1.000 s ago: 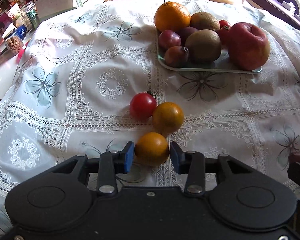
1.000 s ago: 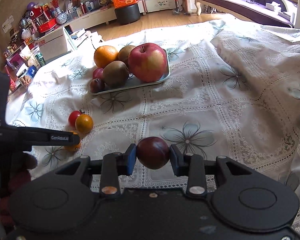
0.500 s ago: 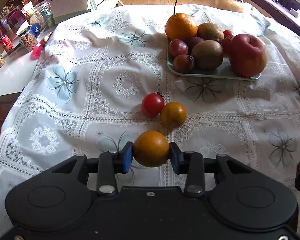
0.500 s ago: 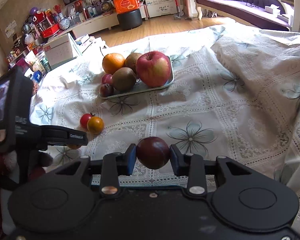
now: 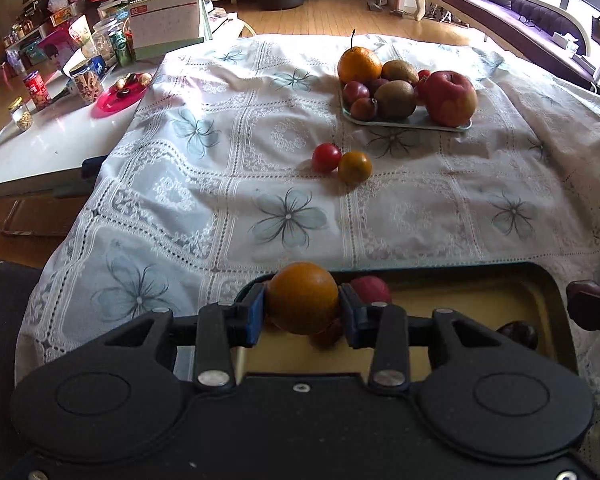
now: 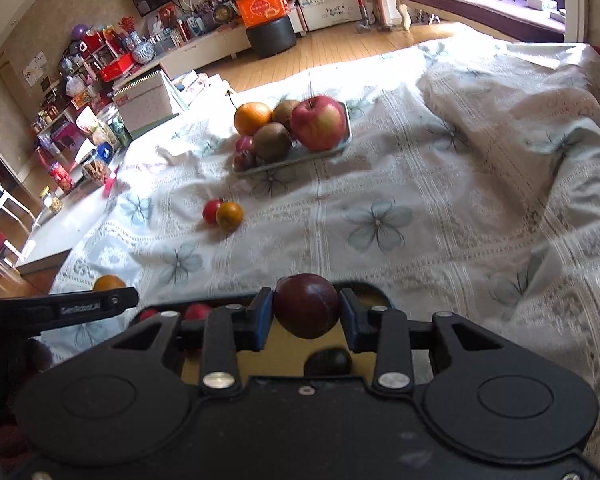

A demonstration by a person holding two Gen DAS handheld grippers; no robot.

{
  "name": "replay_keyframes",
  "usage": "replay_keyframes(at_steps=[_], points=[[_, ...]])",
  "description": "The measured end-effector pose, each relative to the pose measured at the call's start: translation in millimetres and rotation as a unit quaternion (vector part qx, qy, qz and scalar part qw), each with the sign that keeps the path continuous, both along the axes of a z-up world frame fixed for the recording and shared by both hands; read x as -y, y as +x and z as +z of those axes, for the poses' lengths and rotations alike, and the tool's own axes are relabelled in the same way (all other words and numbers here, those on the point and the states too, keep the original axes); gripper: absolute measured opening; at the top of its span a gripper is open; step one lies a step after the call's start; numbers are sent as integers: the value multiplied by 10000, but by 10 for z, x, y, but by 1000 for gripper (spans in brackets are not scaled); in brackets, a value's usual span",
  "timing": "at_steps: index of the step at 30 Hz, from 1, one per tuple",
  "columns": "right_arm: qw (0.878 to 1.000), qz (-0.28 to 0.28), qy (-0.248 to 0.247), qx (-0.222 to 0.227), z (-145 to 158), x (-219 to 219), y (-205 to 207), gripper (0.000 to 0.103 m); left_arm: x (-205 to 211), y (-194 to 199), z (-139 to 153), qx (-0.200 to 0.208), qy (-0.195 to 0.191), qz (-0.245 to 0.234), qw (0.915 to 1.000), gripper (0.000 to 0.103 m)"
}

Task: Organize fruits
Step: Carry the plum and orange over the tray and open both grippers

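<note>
Both grippers have been drawn back and raised since the earlier frames, so that a dark-rimmed tray [image 5: 548, 292] with a tan floor is now seen beneath them at the near edge of the cloth. At the left of this tray the left gripper [image 5: 302, 309] is closed on a small orange [image 5: 302, 298], which is held off the tray floor between the blue pads; the fruit is round and no long axis can be told. A red fruit [image 5: 371, 289] is seen just behind it inside the tray, and a dark fruit [image 5: 518, 332] lies toward the tray's right end. Over the tray's right part the right gripper [image 6: 305, 314] is clamped on a dark plum [image 6: 306, 305], also round.

Beyond the tray a wide stretch of flowered tablecloth [image 5: 420, 208] lies open. Farther out from the tray, left of centre, a cherry tomato [image 5: 326, 157] and a second small orange [image 5: 354, 166] are seen touching one another. Farthest from the tray a pale plate [image 5: 416, 125] is heaped with a large orange, kiwis, plums and an apple [image 5: 451, 98]. Left of the tray, past the cloth's edge, a cluttered white side table [image 5: 40, 152] is seen.
</note>
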State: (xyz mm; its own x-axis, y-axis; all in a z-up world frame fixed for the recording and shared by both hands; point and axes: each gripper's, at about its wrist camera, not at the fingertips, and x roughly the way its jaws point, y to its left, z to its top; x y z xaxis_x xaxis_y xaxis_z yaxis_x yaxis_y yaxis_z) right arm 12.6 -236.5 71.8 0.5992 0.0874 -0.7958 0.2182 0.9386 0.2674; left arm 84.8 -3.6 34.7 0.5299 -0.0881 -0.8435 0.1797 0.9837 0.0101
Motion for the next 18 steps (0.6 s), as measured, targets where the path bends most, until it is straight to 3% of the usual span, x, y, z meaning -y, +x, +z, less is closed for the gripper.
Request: replay_keyframes(at_steps=[10, 18], points=[[9983, 144, -254, -510, -289, -201, -294, 37, -68, -268, -249, -220, 85, 182, 9996, 48], [9979, 177, -330, -526, -255, -198, -332, 37, -27, -331, -268, -233, 72, 97, 9997, 49]])
